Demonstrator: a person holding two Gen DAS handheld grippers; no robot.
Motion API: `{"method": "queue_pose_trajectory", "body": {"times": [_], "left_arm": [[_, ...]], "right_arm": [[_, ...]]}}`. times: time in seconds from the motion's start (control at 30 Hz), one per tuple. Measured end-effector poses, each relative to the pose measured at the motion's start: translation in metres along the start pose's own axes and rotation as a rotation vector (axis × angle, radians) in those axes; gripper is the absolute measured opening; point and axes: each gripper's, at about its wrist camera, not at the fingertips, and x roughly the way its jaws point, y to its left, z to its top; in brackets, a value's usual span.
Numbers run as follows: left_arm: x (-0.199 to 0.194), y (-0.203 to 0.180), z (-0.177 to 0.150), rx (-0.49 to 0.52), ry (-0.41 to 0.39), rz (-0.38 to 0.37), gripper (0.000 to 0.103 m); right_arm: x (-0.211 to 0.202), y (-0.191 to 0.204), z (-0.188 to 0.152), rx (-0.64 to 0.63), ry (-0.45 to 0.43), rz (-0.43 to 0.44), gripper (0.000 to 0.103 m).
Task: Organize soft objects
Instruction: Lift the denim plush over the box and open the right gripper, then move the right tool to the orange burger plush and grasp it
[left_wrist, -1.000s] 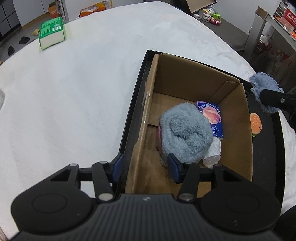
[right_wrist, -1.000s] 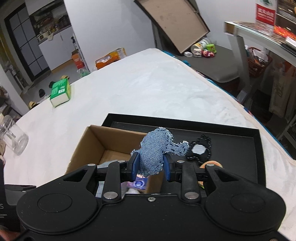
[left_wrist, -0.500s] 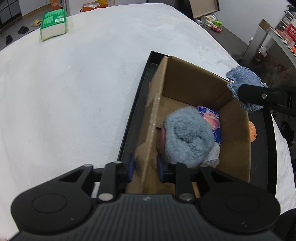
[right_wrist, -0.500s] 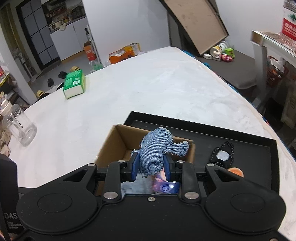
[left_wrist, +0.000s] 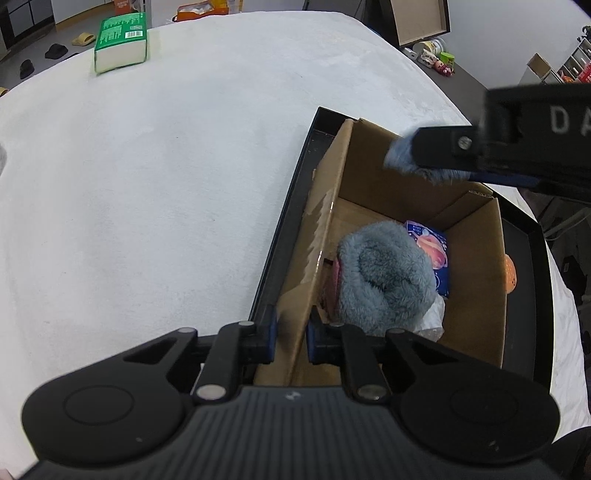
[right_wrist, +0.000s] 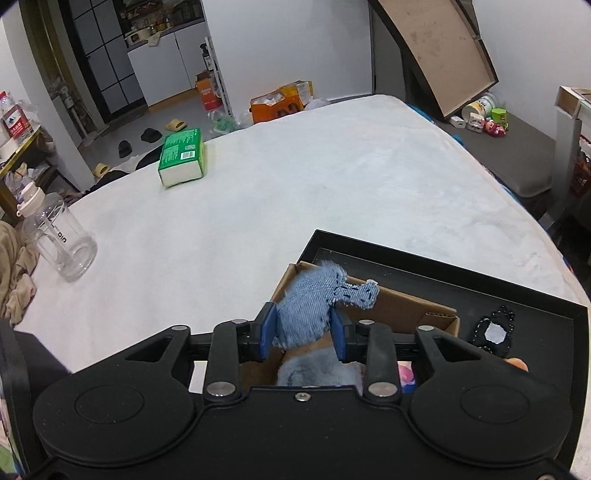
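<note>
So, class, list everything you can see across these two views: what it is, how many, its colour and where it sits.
white surface: one, white, under everything
tray: one, black, on the white surface
cardboard box: one, brown, on the tray
fluffy plush: one, grey-blue, inside the box
packet: one, blue with pink print, in the box beside the plush
orange toy: one, orange, on the tray outside the box
black trinket: one, black, on the tray
green pack: one, green and white, far side of the surface
glass mug: one, clear, surface's left edge
denim piece: one, blue, above the box
left gripper: black, jaws shut on the box wall
right gripper: black, jaws just opening, denim piece between them
</note>
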Motion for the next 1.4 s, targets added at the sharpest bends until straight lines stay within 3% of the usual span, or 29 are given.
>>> {"method": "queue_pose_trajectory", "body": {"times": [0.17, 0.6, 1.07, 1.4], "left_arm": [[0.0, 0.0, 0.0, -0.009, 0.007, -0.003, 0.015], [0.0, -0.011, 0.001, 0.044, 0.0, 0.023, 0.02], [-0.002, -0.028, -0.001, 0.095, -0.015, 0.07, 0.048], [0.001, -0.041, 0.0, 0.143, -0.012, 0.142, 0.051]], "right_arm": [[-0.001, -0.007, -0.001, 0.016, -0.001, -0.002, 0.042], [-0.031, -0.068, -0.032, 0.126, -0.014, -0.056, 0.042], [-0.032, -0.122, -0.069, 0.214, 0.013, -0.086, 0.048], [-0.021, -0.152, -0.093, 0.27, 0.024, -0.088, 0.06]]}}
